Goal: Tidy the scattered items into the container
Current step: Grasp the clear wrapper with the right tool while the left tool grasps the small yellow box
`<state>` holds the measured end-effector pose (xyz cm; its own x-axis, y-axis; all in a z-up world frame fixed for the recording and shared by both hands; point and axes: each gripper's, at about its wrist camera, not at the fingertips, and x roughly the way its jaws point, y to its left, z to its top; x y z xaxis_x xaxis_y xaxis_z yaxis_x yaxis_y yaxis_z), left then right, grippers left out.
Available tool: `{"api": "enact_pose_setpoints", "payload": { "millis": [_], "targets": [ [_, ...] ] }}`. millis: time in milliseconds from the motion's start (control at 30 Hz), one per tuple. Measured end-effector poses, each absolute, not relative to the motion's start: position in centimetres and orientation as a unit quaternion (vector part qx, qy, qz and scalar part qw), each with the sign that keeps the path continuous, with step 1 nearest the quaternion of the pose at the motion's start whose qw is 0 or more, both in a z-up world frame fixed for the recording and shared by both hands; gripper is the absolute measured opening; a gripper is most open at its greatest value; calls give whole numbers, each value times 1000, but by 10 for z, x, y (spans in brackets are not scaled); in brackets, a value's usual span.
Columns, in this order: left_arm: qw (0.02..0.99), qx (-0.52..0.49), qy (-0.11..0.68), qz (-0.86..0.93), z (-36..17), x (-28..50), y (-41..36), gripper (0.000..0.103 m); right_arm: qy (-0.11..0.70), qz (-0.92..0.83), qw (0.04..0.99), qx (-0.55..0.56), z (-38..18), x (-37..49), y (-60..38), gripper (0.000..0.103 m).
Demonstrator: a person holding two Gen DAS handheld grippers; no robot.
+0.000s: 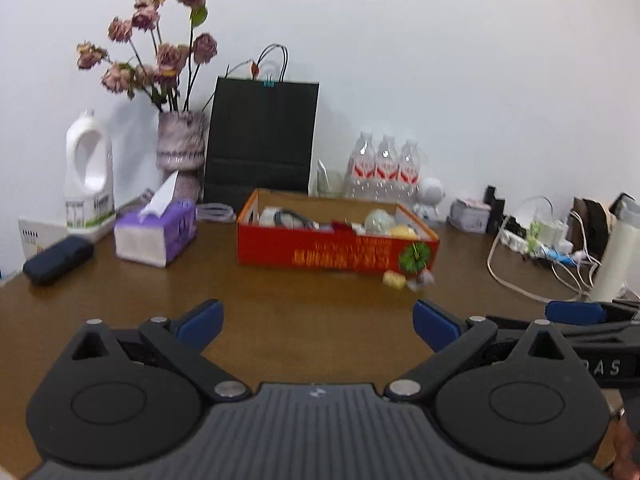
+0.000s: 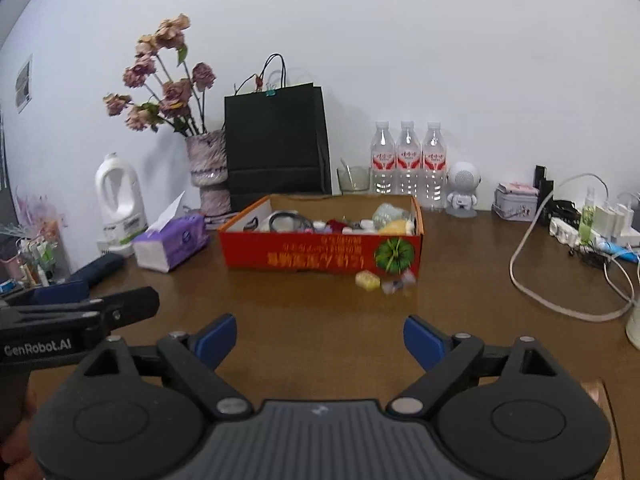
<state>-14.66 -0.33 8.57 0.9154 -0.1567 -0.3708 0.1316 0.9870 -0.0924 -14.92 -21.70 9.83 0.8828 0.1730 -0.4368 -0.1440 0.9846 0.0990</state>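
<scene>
A red cardboard box (image 1: pixel 336 254) (image 2: pixel 320 256) stands on the brown table and holds several small items. Two loose items lie on the table just in front of its right corner: a small yellow block (image 1: pixel 394 280) (image 2: pixel 368 281) and a small clear-wrapped piece (image 1: pixel 420 280) (image 2: pixel 396 285). My left gripper (image 1: pixel 318 324) is open and empty, well short of the box. My right gripper (image 2: pixel 320 340) is open and empty, also short of the box. The right gripper shows at the right edge of the left wrist view (image 1: pixel 576 314), and the left gripper at the left of the right wrist view (image 2: pixel 100 308).
Along the back wall stand a white jug (image 2: pixel 118 200), a vase of dried flowers (image 2: pixel 208 168), a black paper bag (image 2: pixel 276 144), three water bottles (image 2: pixel 408 160) and a white figurine (image 2: pixel 462 188). A purple tissue box (image 2: pixel 172 242) and a dark case (image 1: pixel 58 260) lie left. Cables and a power strip (image 2: pixel 580 232) lie right.
</scene>
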Motion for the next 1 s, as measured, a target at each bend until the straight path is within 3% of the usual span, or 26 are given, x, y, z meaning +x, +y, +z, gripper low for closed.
{"api": "enact_pose_setpoints", "payload": {
  "millis": [333,400,467,733,833,933,1000],
  "targets": [
    [969,-24,230,-86,64,-111,0,103,270,78,959,39,72,-120,-225,91],
    [965,-3,243,-96,58,-86,-6,103,276,70,958,44,68,-94,-234,84],
    [963,0,253,-98,54,-63,-11,103,293,55,953,59,61,-59,-243,65],
    [956,21,262,-134,48,17,-31,100,329,-16,933,145,28,92,-280,48],
    [949,51,264,-168,43,44,-48,99,332,-20,933,135,21,115,-277,41],
    [936,81,270,-210,34,72,-69,94,331,-14,938,101,18,121,-273,22],
    [925,92,288,-230,25,95,-83,89,329,-17,941,84,18,118,-274,22]
  ]
}}
